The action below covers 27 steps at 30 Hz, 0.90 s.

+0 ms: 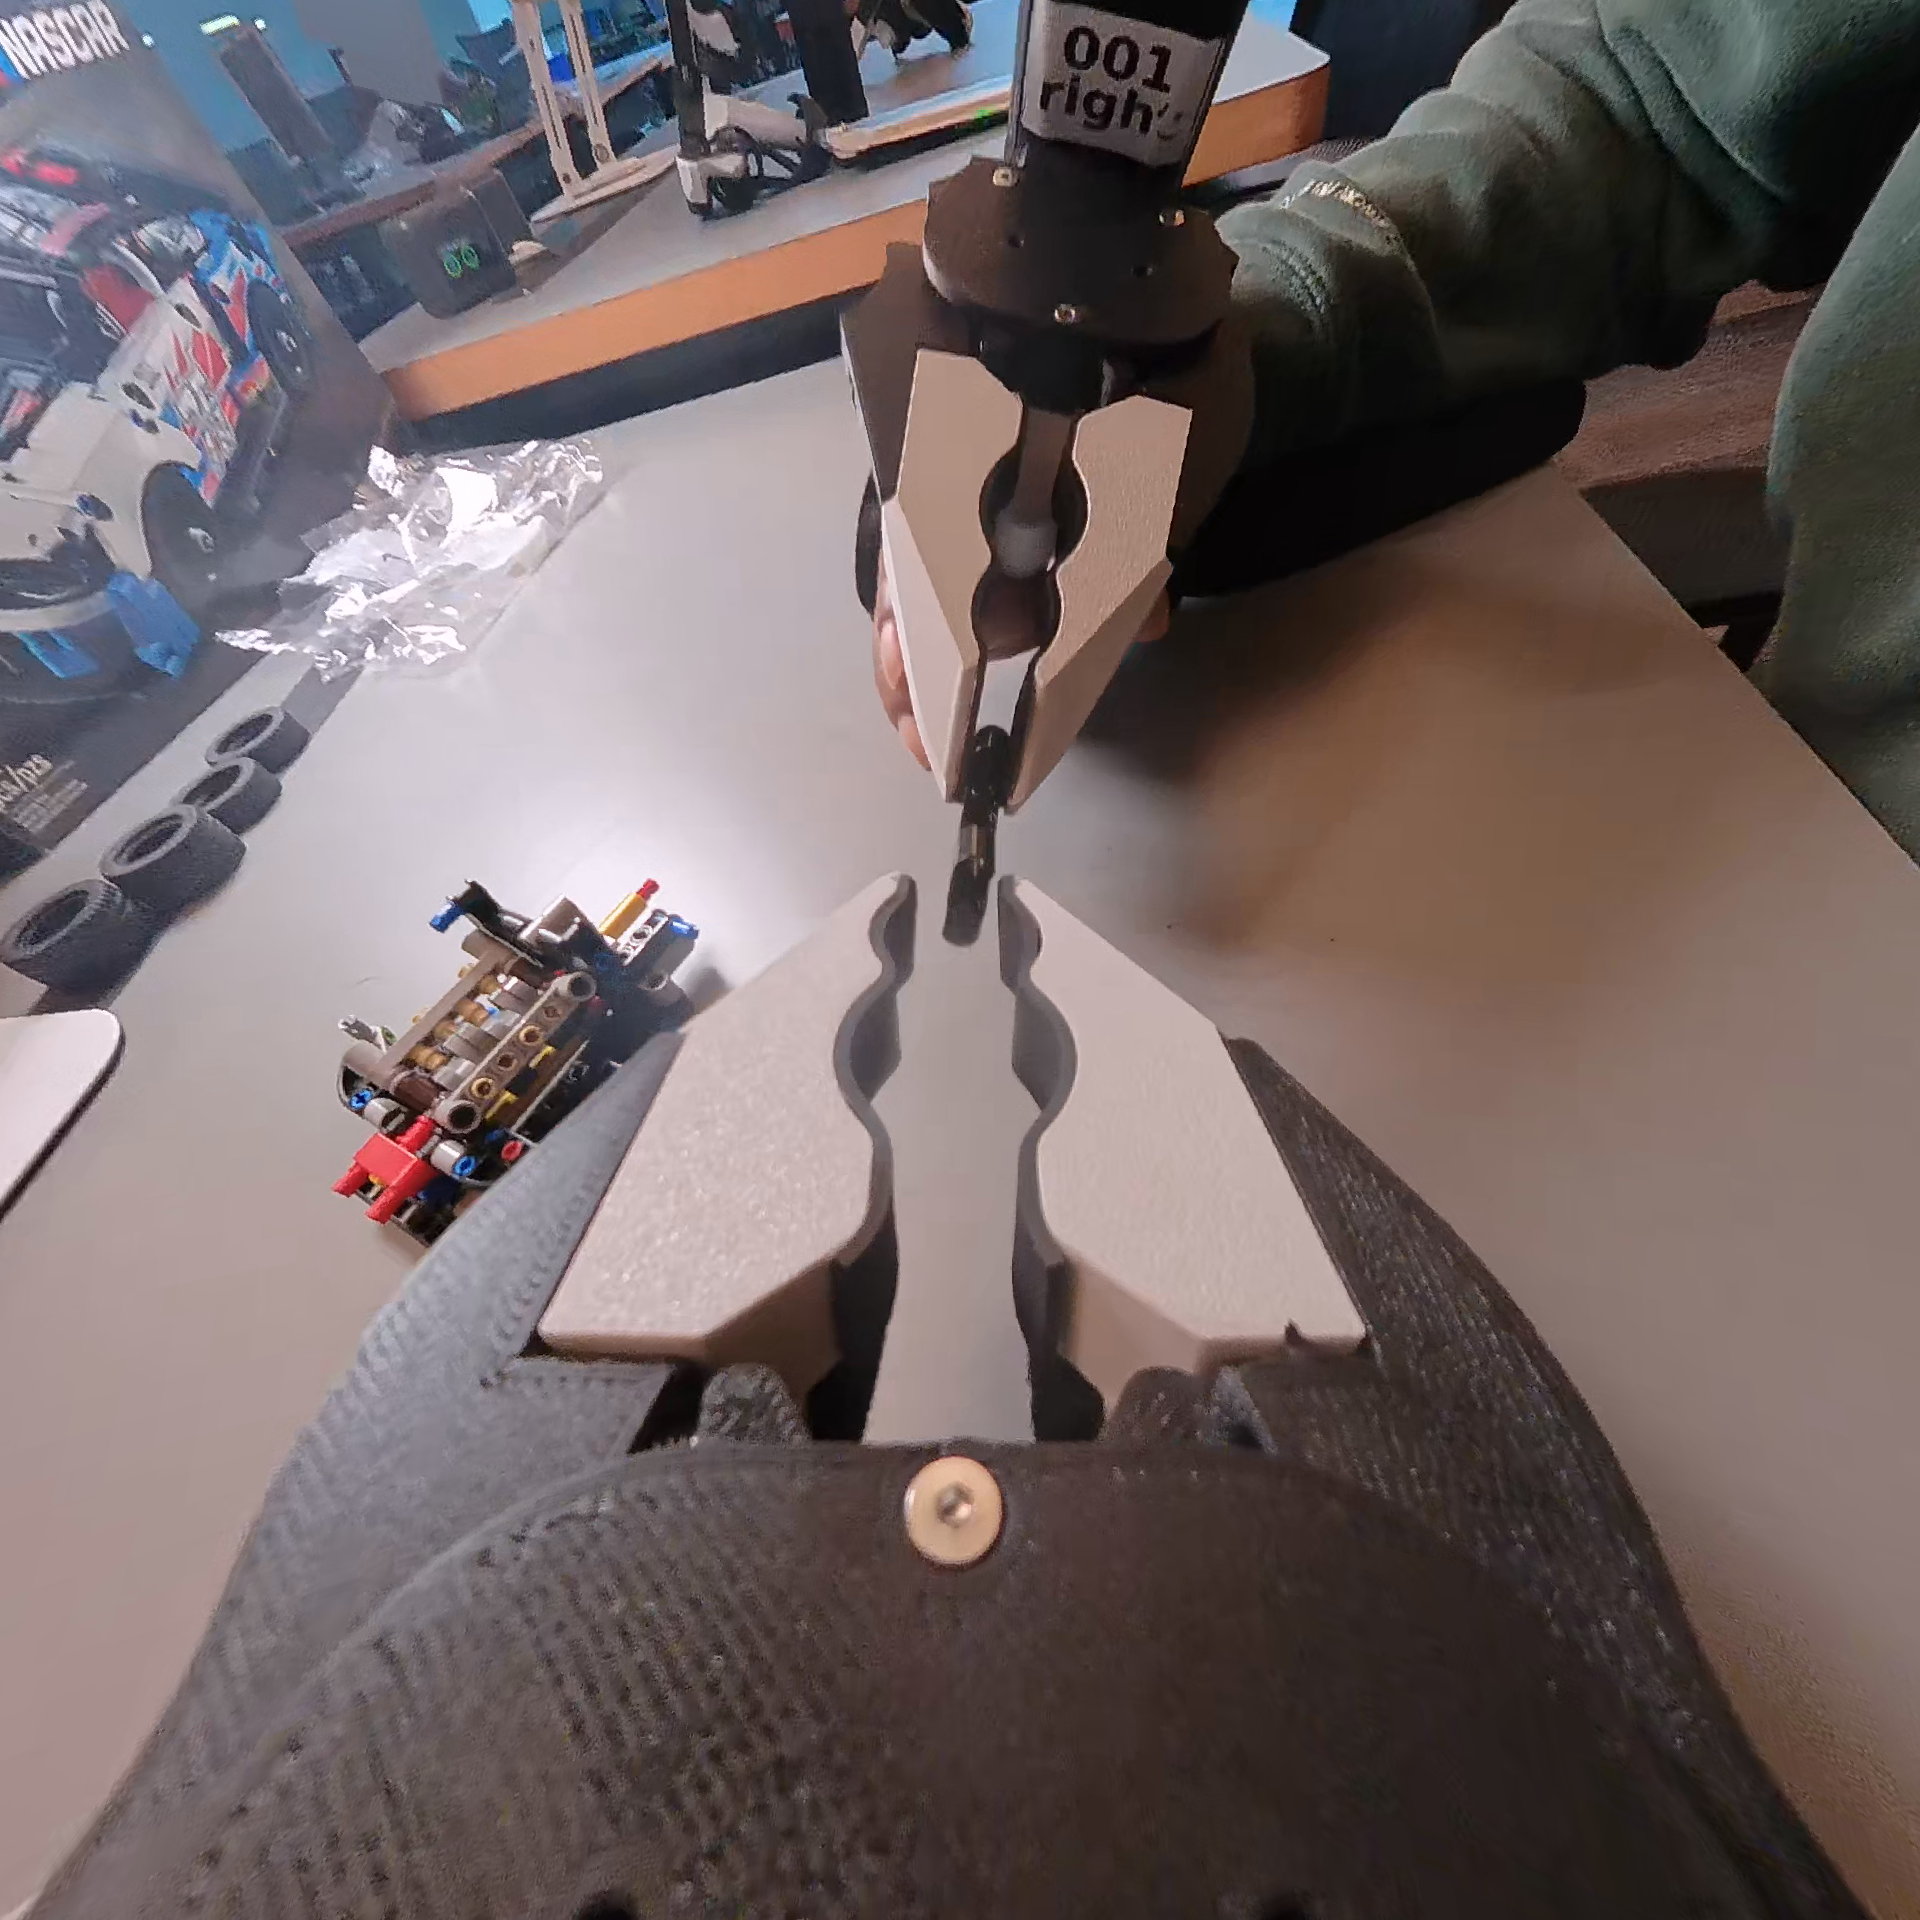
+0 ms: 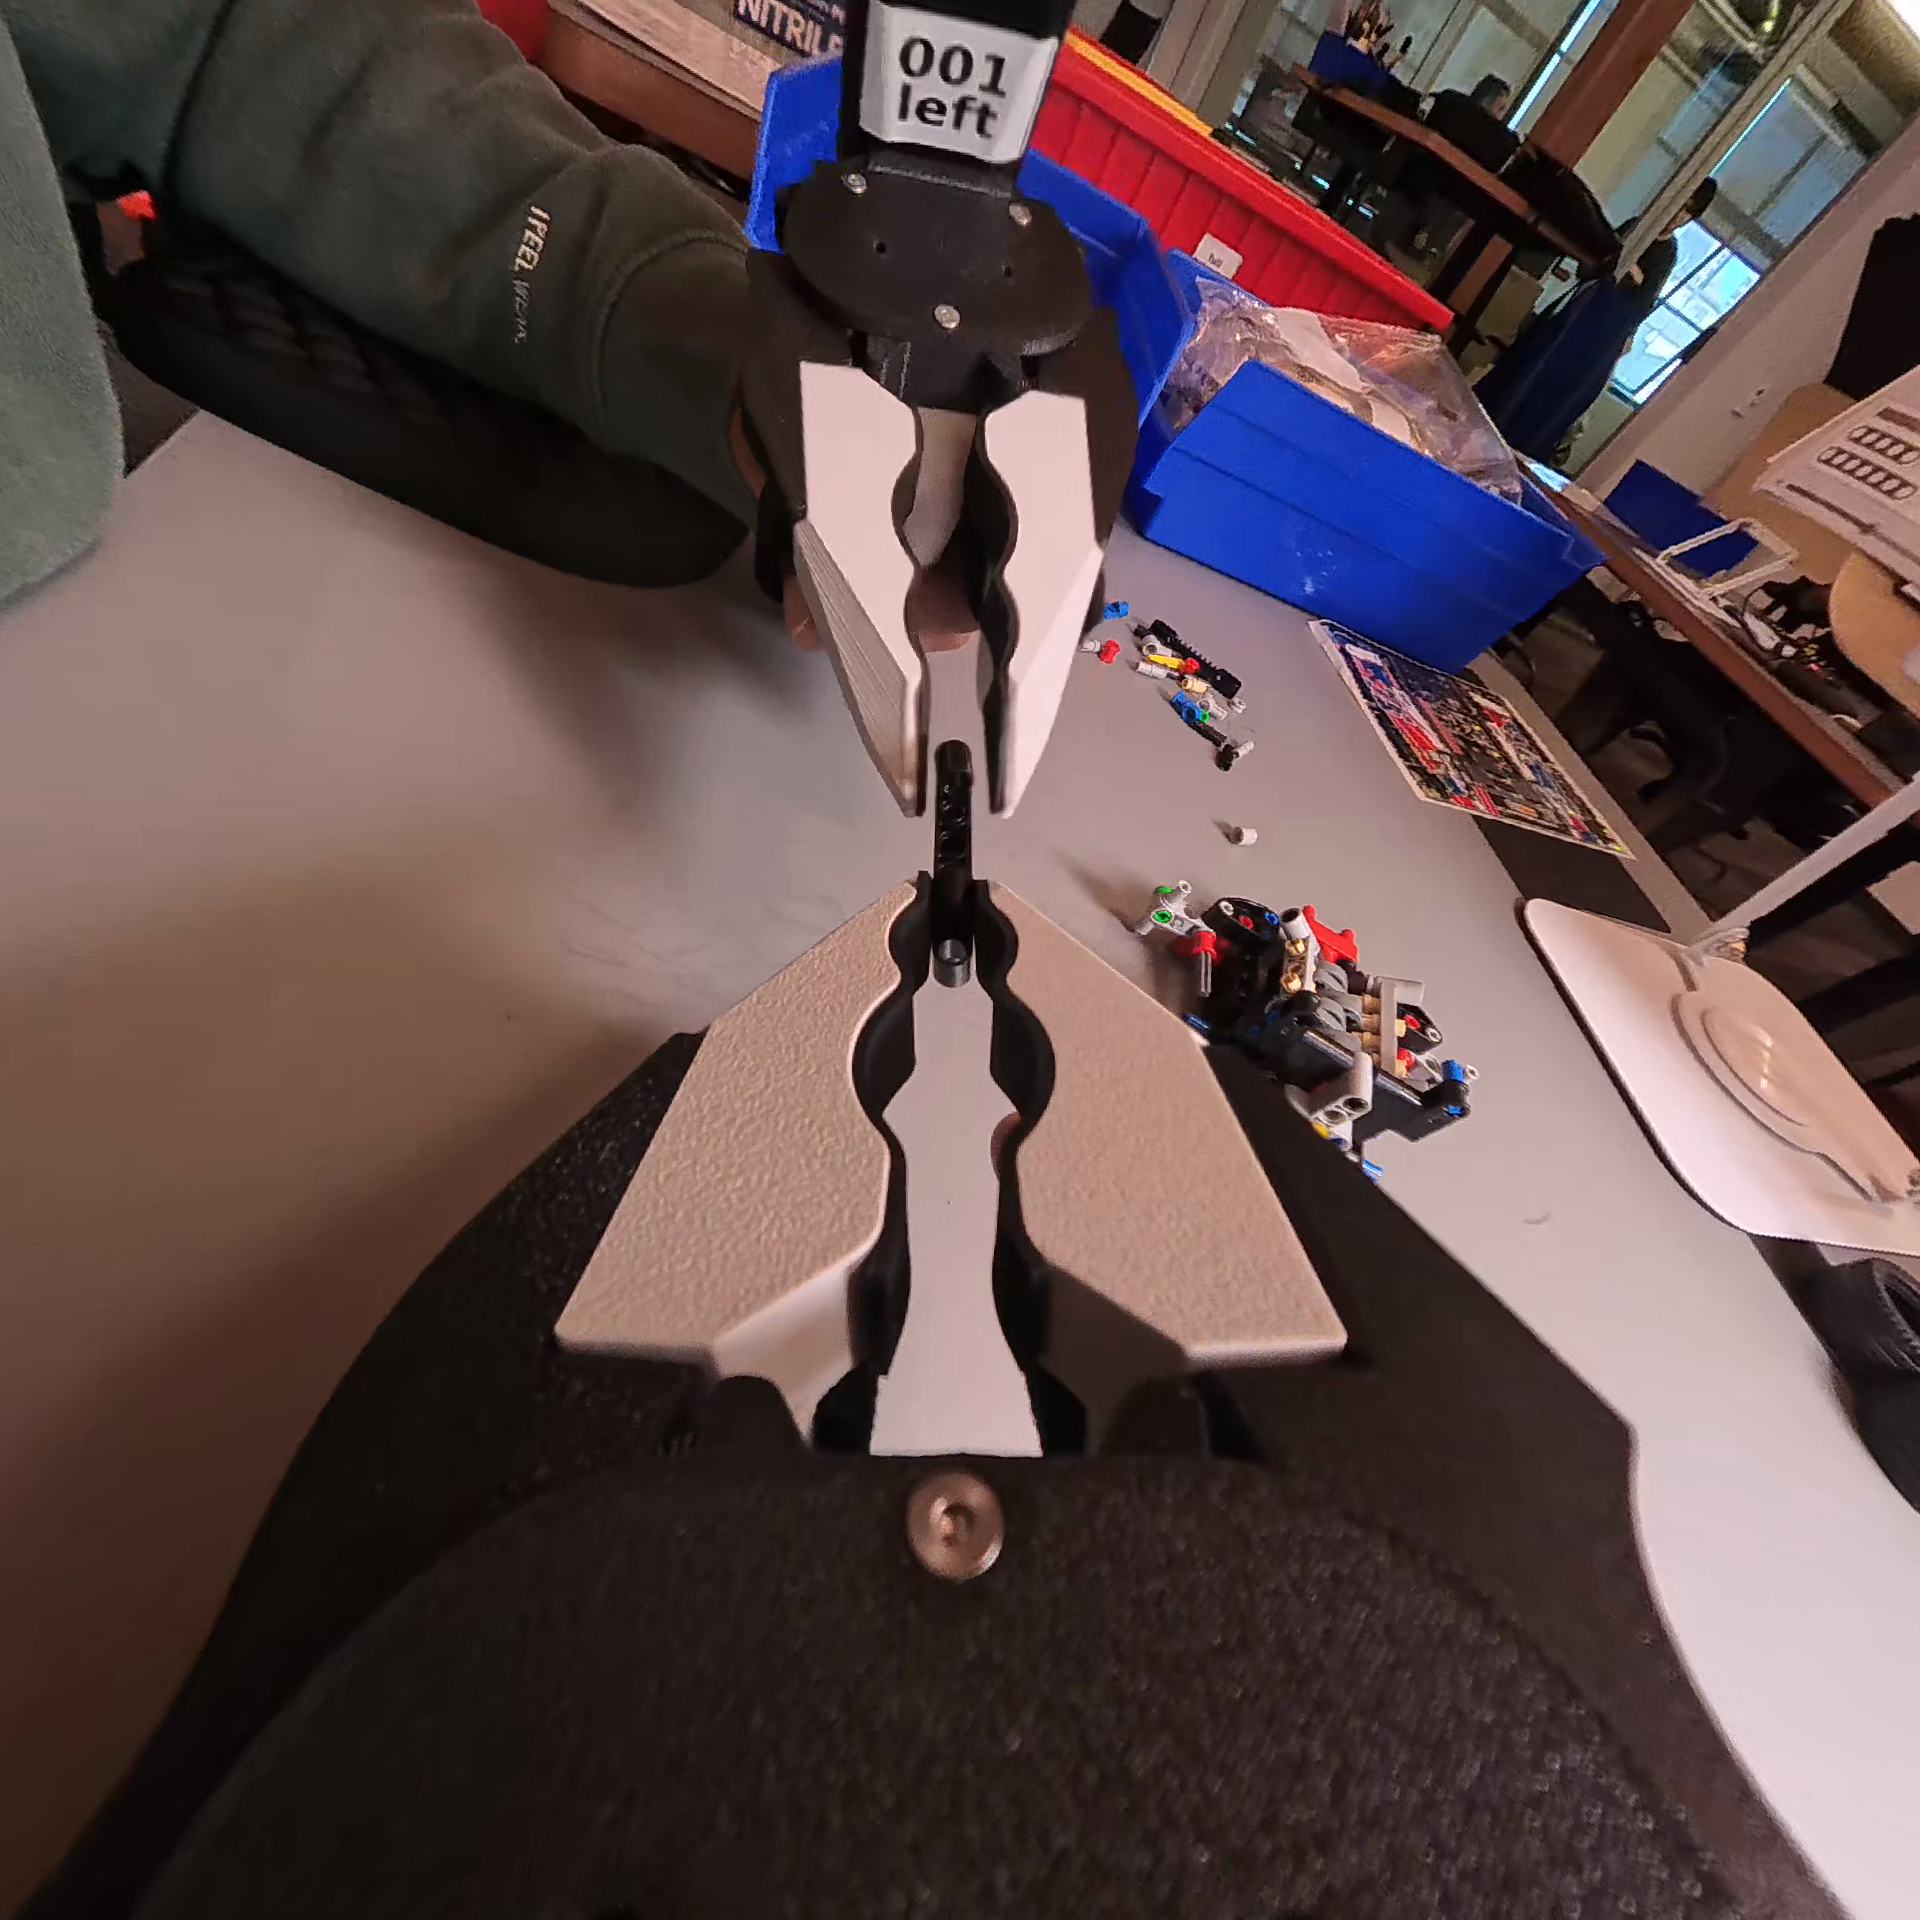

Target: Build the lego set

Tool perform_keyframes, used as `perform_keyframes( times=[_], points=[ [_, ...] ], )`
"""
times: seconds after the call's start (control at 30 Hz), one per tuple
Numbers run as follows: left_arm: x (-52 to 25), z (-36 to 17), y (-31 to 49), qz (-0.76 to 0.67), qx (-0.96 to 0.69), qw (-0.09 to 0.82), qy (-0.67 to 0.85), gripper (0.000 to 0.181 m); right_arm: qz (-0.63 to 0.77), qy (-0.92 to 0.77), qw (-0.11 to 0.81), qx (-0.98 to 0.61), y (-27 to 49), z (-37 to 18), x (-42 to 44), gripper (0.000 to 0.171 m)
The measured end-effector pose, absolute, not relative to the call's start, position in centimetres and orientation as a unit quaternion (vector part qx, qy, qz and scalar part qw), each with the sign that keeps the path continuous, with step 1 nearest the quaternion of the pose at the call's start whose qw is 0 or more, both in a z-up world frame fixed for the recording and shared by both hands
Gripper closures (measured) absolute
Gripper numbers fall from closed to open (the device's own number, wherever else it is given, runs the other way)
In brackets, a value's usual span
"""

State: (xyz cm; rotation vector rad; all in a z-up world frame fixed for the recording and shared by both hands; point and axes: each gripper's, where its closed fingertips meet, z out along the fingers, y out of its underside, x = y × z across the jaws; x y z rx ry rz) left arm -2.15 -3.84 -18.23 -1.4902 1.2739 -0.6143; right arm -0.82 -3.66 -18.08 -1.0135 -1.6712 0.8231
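Observation:
A thin black Lego beam (image 2: 951,831) with holes is held in the air between my two grippers, which face each other tip to tip. My right gripper (image 2: 953,891) is shut on one end of it. It also shows in the left wrist view (image 1: 982,795), holding the beam (image 1: 971,862). My left gripper (image 1: 958,888) is open, its fingertips on either side of the beam's free end with a small gap. It shows the same way in the right wrist view (image 2: 958,805). The partly built model (image 1: 509,1049) lies on the table, to the left gripper's left.
Several black tyres (image 1: 171,857), the set's box (image 1: 125,364) and crumpled plastic wrap (image 1: 436,540) lie along one side. Loose small pieces (image 2: 1184,675), a printed sheet (image 2: 1455,727), blue bins (image 2: 1330,520) and a white stand base (image 2: 1745,1091) lie on the other. Only a small space, under 4 cm, lies between the two pairs of fingers.

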Motion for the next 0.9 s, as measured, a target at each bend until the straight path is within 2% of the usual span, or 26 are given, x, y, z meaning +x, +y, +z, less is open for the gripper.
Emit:
perform_keyframes(
  times=[0.23, 0.6, 0.9],
  points=[
    [-1.7, -17.9, -4.6, -0.244, -0.604, 0.525, 0.547, 0.176, 0.340, -0.693, 0.477, -0.420, -4.0, -18.5, -0.9, 0.165],
    [-1.5, -18.7, -5.4, -0.230, -0.596, 0.497, 0.587, 0.176, 0.344, -0.709, 0.458, -0.411, -4.7, -19.2, -0.7, 0.165],
    [-1.5, -18.5, -5.1, -0.221, -0.598, 0.507, 0.580, 0.176, 0.344, -0.701, 0.464, -0.418, -4.4, -19.0, -0.8, 0.166]
  ],
)
